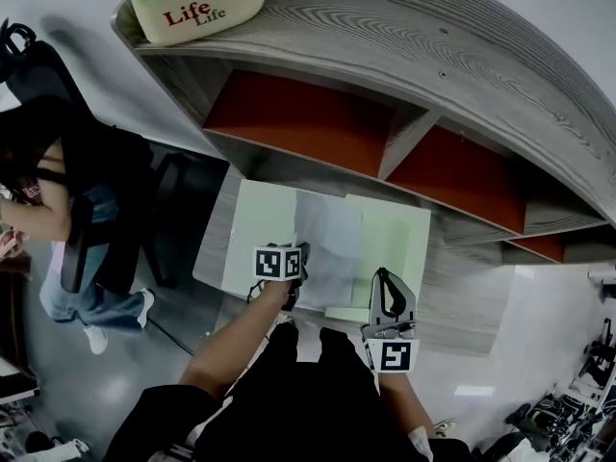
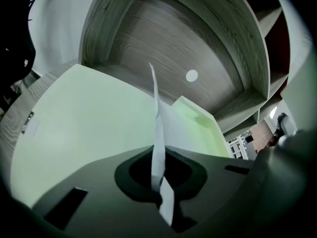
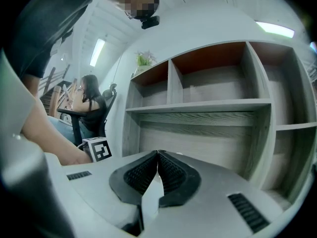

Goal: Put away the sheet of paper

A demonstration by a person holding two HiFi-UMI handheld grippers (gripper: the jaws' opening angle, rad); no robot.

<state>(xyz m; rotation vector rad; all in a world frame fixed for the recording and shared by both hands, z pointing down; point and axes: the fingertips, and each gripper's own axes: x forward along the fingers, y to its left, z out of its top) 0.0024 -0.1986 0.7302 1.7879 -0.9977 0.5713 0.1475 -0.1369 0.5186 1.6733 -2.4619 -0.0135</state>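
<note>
Setting: an office corner. A wood-grain shelf unit [image 1: 452,56] with red-backed compartments stands over a wood-grain table [image 1: 462,301].

Item 1, sheet of paper [image 1: 327,243]: white, lying across the middle of an open light-green folder [image 1: 260,229] on the table. Its near left edge is raised and runs edge-on up through my left gripper's view.

Item 2, left gripper [image 1: 298,258]: clamped on that near edge of the sheet, jaws together with the paper between them.

Item 3, right gripper [image 1: 384,282]: jaws meeting at the tips, low over the folder's right half and facing the shelves. A pale sliver shows in the gap behind the tips. I cannot tell whether anything is held there.

Progress, as I judge it: the sheet is over the folder but still in my grip. It has yet to be laid flat and released, and the folder stands open.

Surroundings: a cream planter [image 1: 197,8] printed "Life" sits on the shelf top. A seated person [image 1: 58,200] on an office chair is well off to my left. Nothing stands on the sheet or the folder.
</note>
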